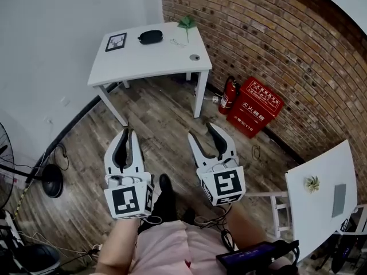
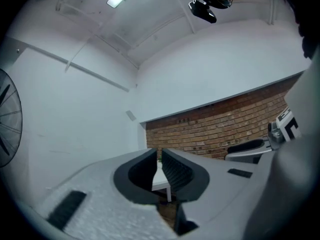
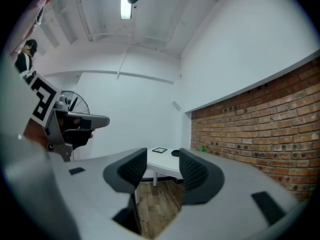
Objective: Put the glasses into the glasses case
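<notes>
A dark oval glasses case [image 1: 150, 36] lies on the white table [image 1: 137, 62] across the room, far ahead of both grippers. Beside it lies something thin and pale that may be the glasses [image 1: 179, 40]; it is too small to tell. My left gripper [image 1: 129, 132] is held over the wooden floor, jaws almost together and empty. To its right, my right gripper [image 1: 202, 130] stands open with nothing between its fingers. In the right gripper view the table [image 3: 165, 166] and the case [image 3: 176, 153] show between the jaws of the right gripper [image 3: 162, 171]. The left gripper [image 2: 160, 159] faces the brick wall.
On the table also sit a framed picture [image 1: 116, 42], a green paper figure [image 1: 186, 23] and a small round object [image 1: 195, 57]. A fire extinguisher [image 1: 228, 94] and red box [image 1: 254, 106] stand by the brick wall. A fan [image 1: 49, 179] stands left, another white table [image 1: 321, 193] right.
</notes>
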Demonstrator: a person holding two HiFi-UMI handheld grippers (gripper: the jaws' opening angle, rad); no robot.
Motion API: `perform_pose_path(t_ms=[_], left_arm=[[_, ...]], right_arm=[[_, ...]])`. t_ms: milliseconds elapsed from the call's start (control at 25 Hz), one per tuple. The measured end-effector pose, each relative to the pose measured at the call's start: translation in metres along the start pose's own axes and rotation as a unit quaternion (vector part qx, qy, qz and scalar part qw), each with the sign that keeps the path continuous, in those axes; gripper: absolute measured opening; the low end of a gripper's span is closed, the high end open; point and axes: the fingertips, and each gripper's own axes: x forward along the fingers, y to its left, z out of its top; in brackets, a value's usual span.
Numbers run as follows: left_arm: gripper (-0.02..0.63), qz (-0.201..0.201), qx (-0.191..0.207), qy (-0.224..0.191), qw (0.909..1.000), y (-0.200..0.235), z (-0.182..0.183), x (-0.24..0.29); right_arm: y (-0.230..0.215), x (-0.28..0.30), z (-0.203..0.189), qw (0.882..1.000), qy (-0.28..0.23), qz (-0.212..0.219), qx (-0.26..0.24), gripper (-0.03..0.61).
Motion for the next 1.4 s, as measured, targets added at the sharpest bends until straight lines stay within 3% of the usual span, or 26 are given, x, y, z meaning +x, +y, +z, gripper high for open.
perform_pose_path(t_ms=[40, 80, 280, 480, 800, 1160, 1400], left_arm=[[0.001, 0.004, 0.001, 0.000, 1.0000, 0.004, -0.003, 0.007], [-0.009, 0.005, 0.000, 0.002, 1.0000, 0.008, -0.007, 0.016], [-0.005, -0.008, -0.018, 0.013, 0.9997, 0.031, -0.032, 0.074], [-0.003, -0.021, -0.003, 0.021, 0.9996, 0.056, -0.053, 0.138], [-0.003, -0.043, -0.010, 0.011, 0.9990, 0.092, -0.060, 0.229], [-0.002, -0.072, -0.008, -0.010, 0.9973, 0.095, -0.054, 0.285], [-0.002, -0.087, -0.001, 0.009, 0.9961, 0.084, -0.072, 0.310]], right_arm=[[-0.003, 0.007, -0.002, 1.000, 0.001, -0.001, -0.002, 0.206], [-0.007, 0.016, -0.004, 1.000, 0.003, -0.002, -0.003, 0.206], [-0.025, 0.072, -0.021, 1.000, 0.019, -0.010, -0.010, 0.202], [-0.038, 0.138, -0.032, 0.999, 0.033, -0.017, -0.011, 0.195], [-0.065, 0.227, -0.013, 0.998, 0.024, -0.046, -0.025, 0.181], [-0.092, 0.269, 0.014, 0.996, 0.004, -0.076, -0.035, 0.176], [-0.109, 0.282, 0.002, 0.996, 0.011, -0.086, -0.028, 0.170]])
